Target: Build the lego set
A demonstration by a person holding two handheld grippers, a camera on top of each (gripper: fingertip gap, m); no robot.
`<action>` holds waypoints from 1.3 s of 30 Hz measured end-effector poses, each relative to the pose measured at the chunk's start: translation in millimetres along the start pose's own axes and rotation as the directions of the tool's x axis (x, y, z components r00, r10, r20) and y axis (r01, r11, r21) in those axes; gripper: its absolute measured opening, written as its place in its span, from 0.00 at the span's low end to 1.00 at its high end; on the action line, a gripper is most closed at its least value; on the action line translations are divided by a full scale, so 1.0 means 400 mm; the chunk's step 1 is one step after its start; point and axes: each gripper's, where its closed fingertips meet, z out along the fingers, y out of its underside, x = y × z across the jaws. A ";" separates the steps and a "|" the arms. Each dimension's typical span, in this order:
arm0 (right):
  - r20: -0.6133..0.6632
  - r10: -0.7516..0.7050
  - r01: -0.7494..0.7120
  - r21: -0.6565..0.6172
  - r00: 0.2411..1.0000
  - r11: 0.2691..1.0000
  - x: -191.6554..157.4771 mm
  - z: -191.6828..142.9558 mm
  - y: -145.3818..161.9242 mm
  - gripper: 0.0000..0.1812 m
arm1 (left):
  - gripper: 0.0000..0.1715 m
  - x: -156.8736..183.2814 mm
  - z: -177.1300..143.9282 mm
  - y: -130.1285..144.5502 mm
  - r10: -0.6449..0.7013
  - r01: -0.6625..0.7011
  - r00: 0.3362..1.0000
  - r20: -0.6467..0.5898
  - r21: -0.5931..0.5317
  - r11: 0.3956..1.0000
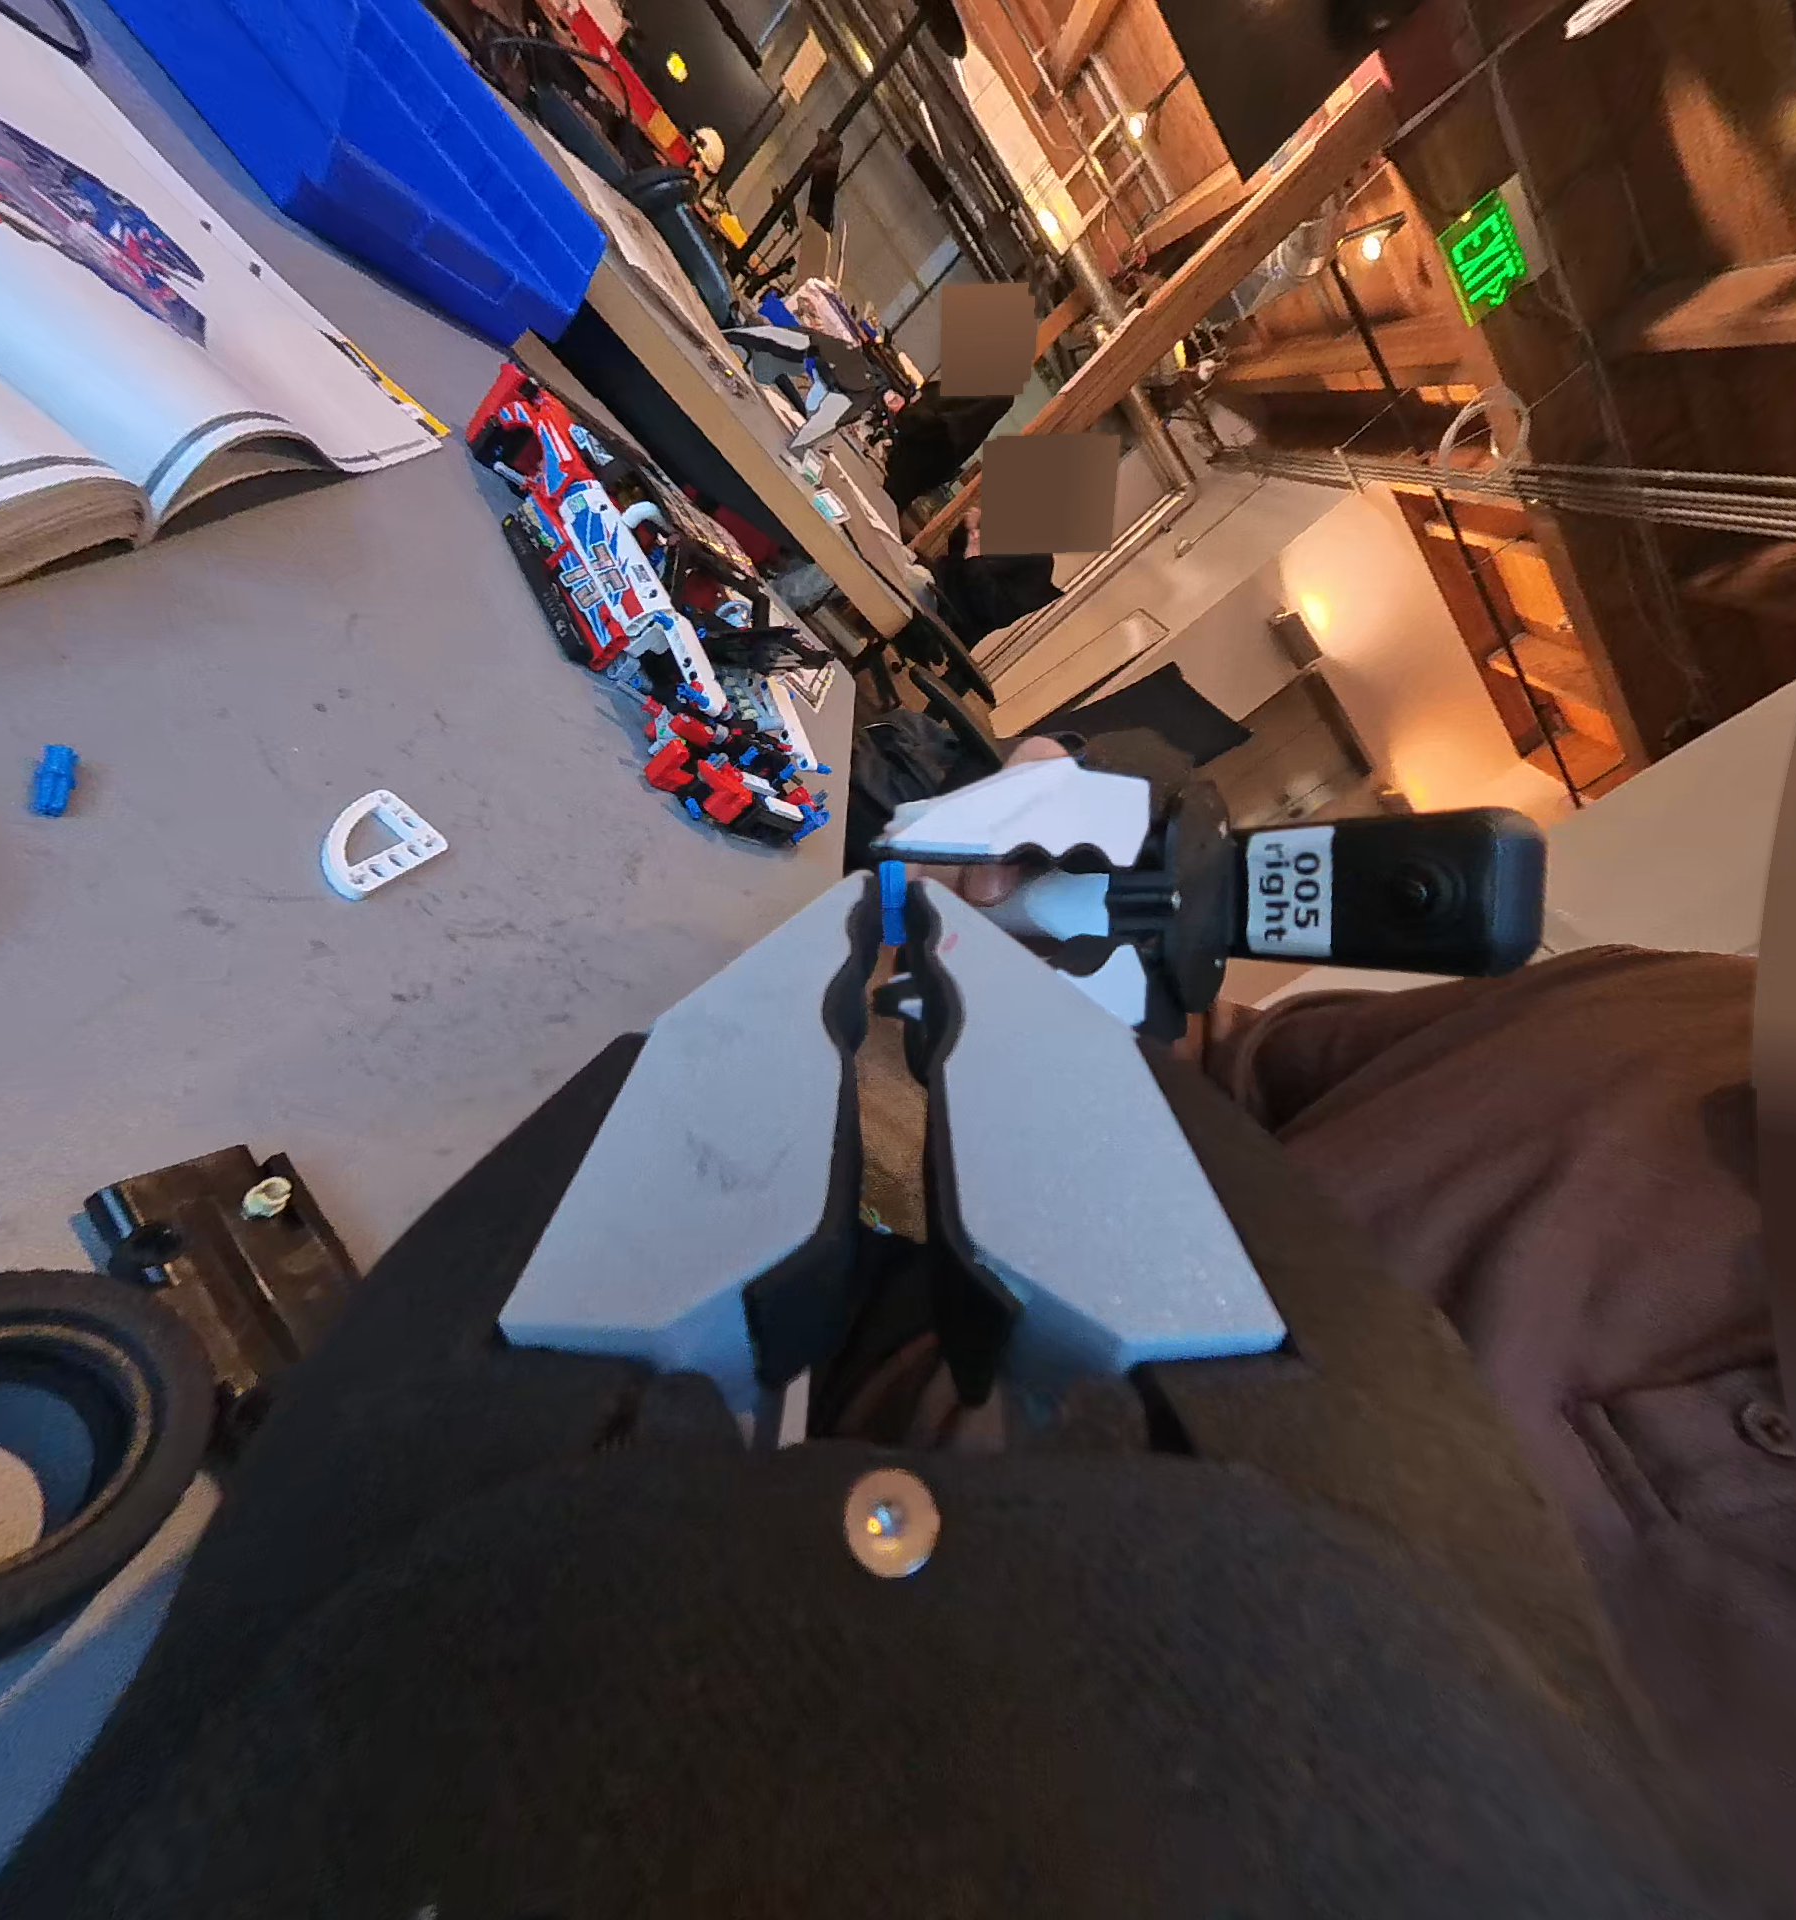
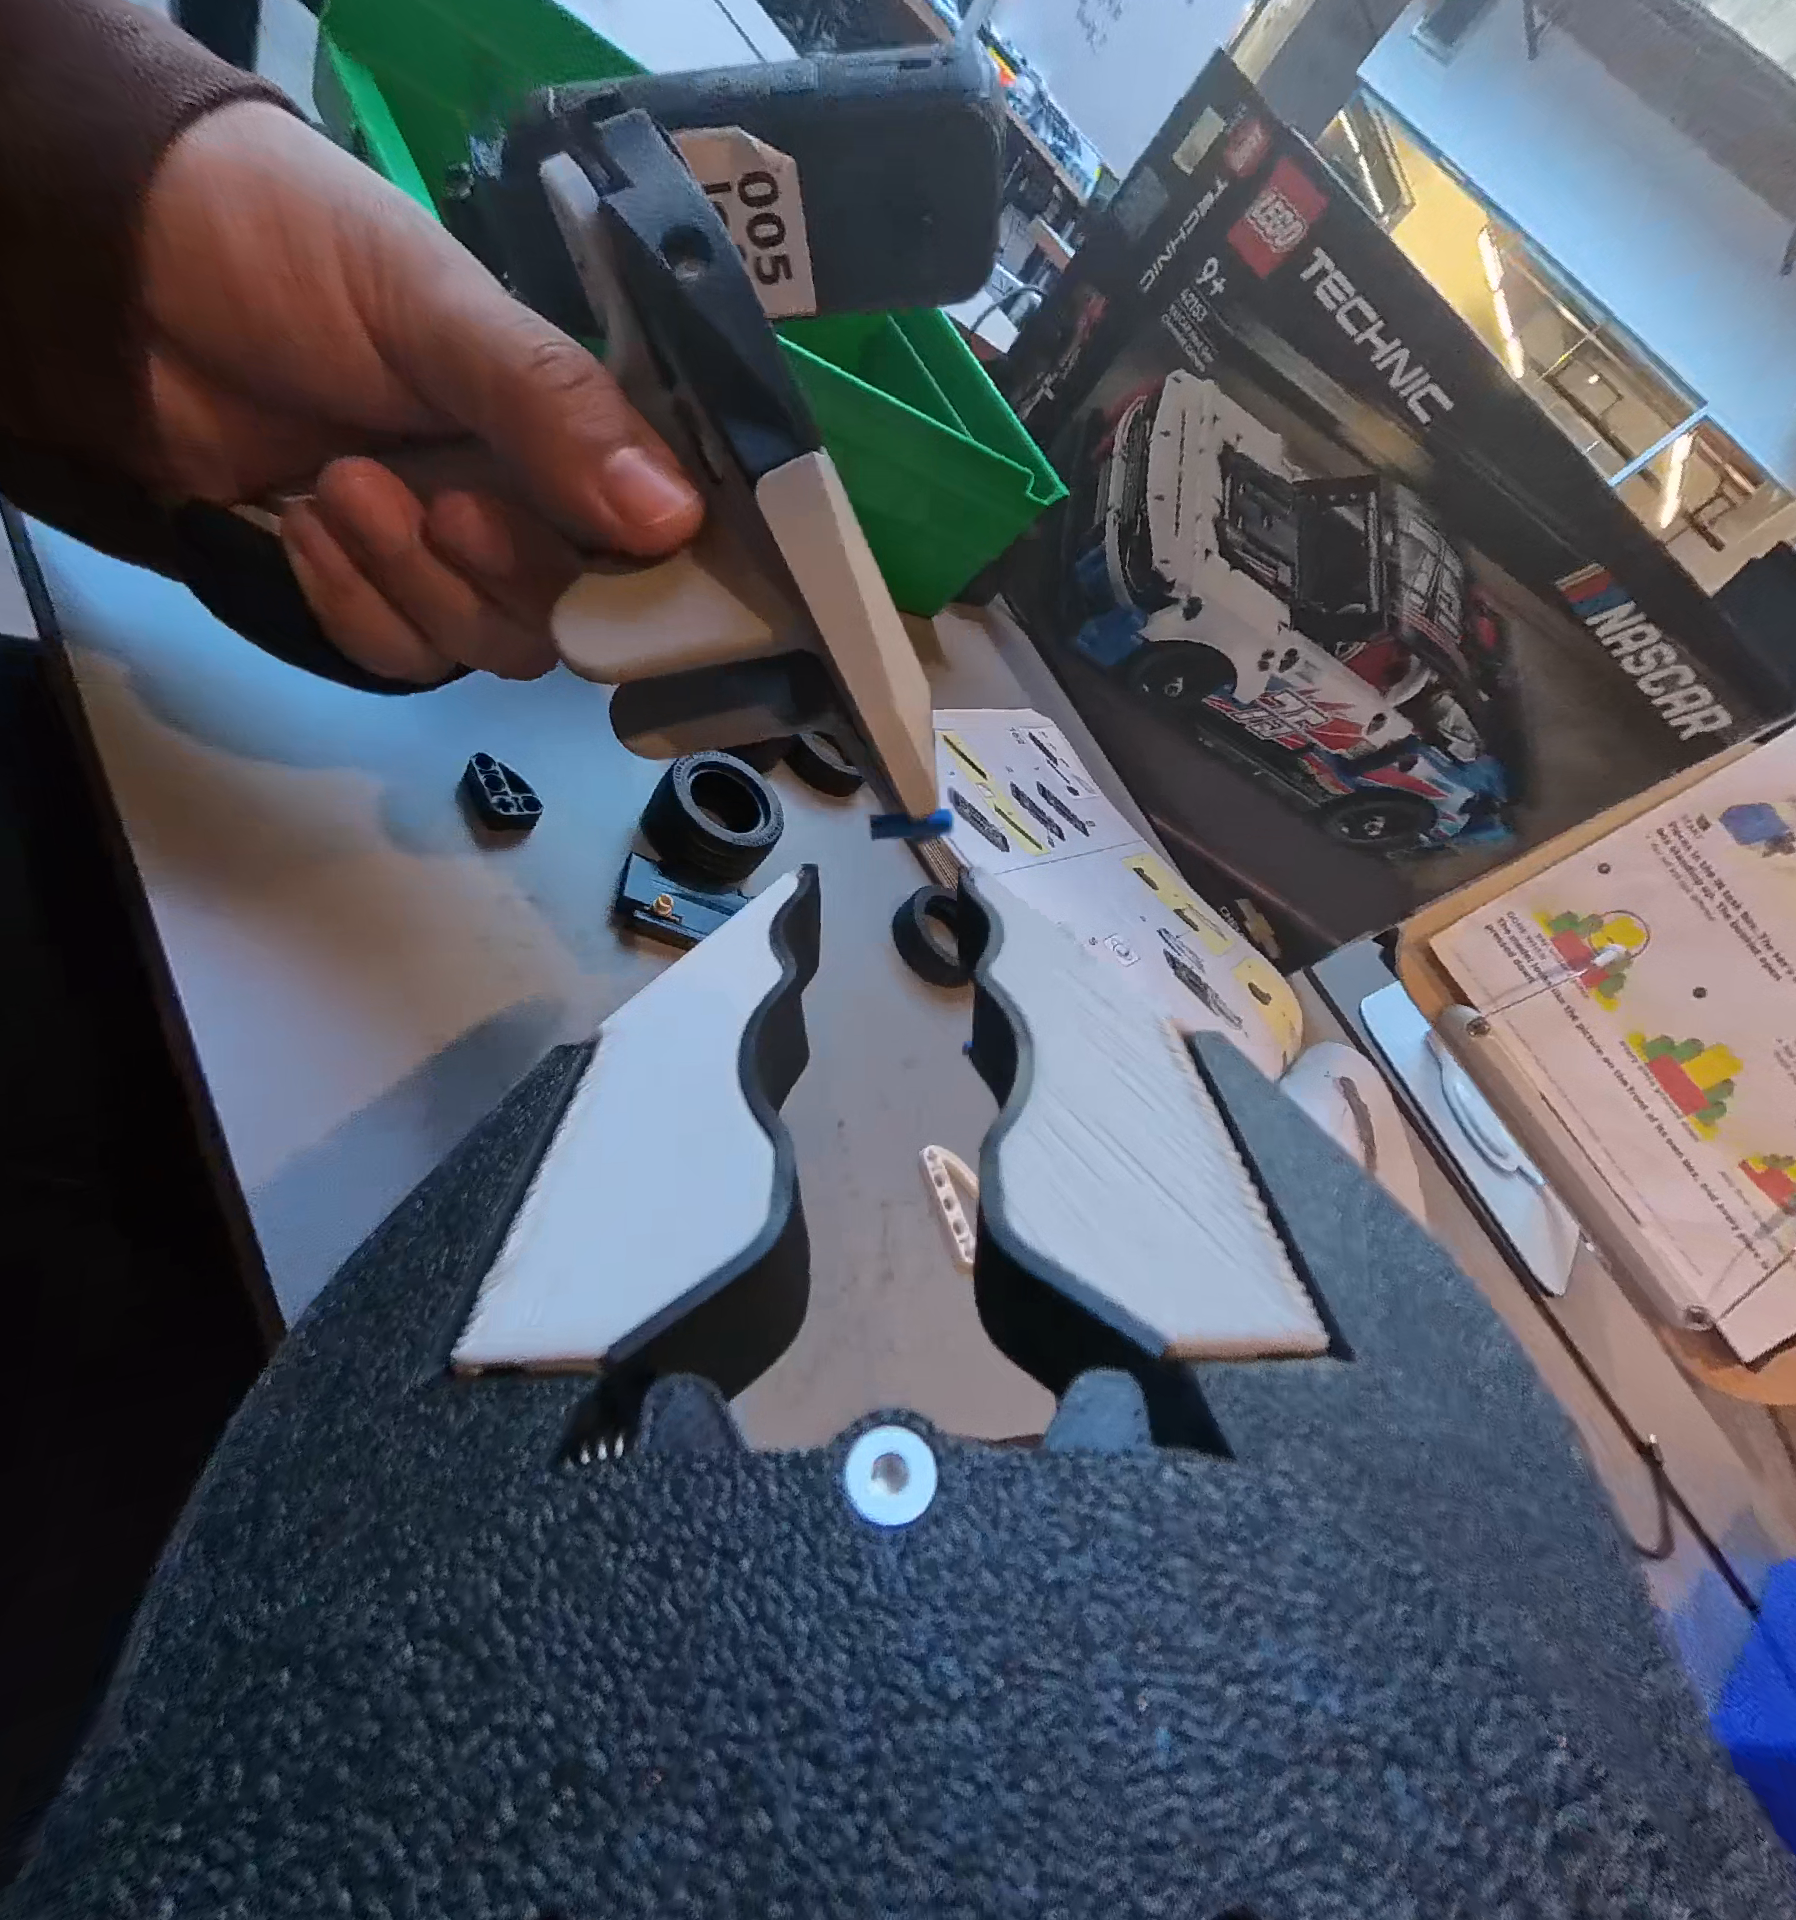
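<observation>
Blue pin (image 1: 894,902) pinched in your left tool (image 1: 891,914), right tool (image 2: 889,925) wide and empty; car (image 1: 645,623) mid-frame half-built, tyres (image 2: 712,816) unfitted.

Print stands on a green lit sign (image 1: 1486,260), a white sticker (image 1: 1289,894), the black set box (image 2: 1393,499) and a laminated sheet (image 2: 1704,997).

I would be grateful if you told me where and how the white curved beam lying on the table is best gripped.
Probably grip the straight holed bar of the white curved beam, coming from above with the open right tool. It lies flat on the table with clear space around it, and the bar's parallel edges suit two fingers better than the arc.
</observation>
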 end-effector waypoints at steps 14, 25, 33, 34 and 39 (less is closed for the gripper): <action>-0.073 -0.085 0.084 -0.014 0.994 0.996 0.010 0.001 -0.002 0.08 | 0.04 0.003 0.018 0.023 0.013 -0.014 1.000 -0.012 -0.039 0.999; 0.085 0.201 -0.202 0.004 0.976 0.979 0.005 -0.013 0.013 0.09 | 0.01 -0.009 0.012 0.037 0.345 -0.328 0.931 0.119 -0.139 0.934; 0.518 0.614 -0.680 -0.081 0.596 0.729 -0.014 -0.059 -0.043 0.07 | 0.01 0.031 0.011 0.046 0.712 -0.686 0.685 0.152 -0.194 0.701; 0.525 0.607 -0.670 -0.091 0.596 0.737 -0.020 -0.060 -0.043 0.05 | 0.01 0.042 0.012 0.049 0.724 -0.701 0.677 0.134 -0.182 0.689; 0.537 0.594 -0.650 -0.108 0.598 0.752 -0.037 -0.061 -0.048 0.00 | 0.01 0.057 0.008 0.056 0.763 -0.745 0.636 0.114 -0.163 0.646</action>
